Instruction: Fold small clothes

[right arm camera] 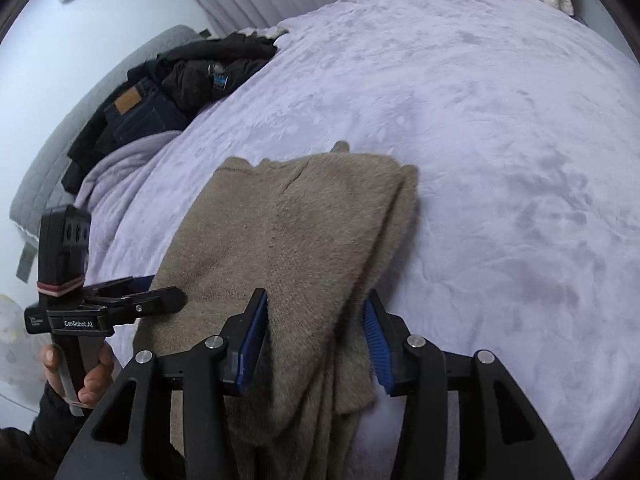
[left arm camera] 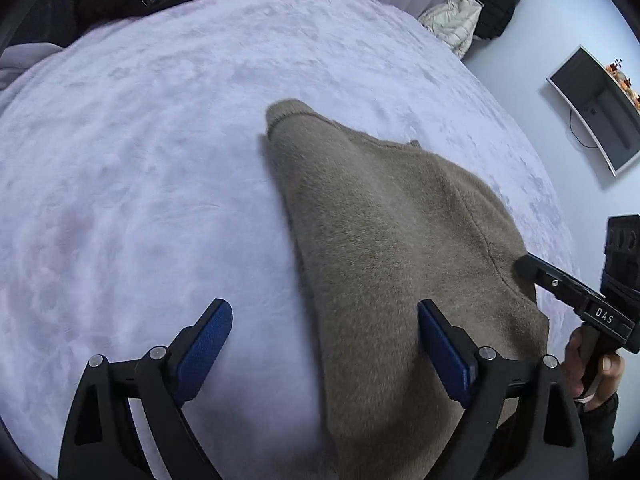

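A small brown fuzzy knit garment (left arm camera: 400,240) lies on the lilac bedspread (left arm camera: 160,160), folded lengthwise with a sleeve laid over it. My left gripper (left arm camera: 324,320) is open, its jaws wide, with the garment's left edge between them and the right pad over the cloth. In the right wrist view the garment (right arm camera: 288,232) runs up from the lower centre. My right gripper (right arm camera: 316,312) is open with a thick fold of the garment between its blue pads (right arm camera: 252,340). The left gripper (right arm camera: 160,300) shows at the garment's left edge.
Dark clothes and jeans (right arm camera: 160,92) are piled at the bed's far left corner. A cream jacket (left arm camera: 456,20) and black bag (left arm camera: 500,4) hang by the wall. A wall-mounted monitor (left arm camera: 592,108) is to the right. Lilac bedspread (right arm camera: 500,140) spreads around the garment.
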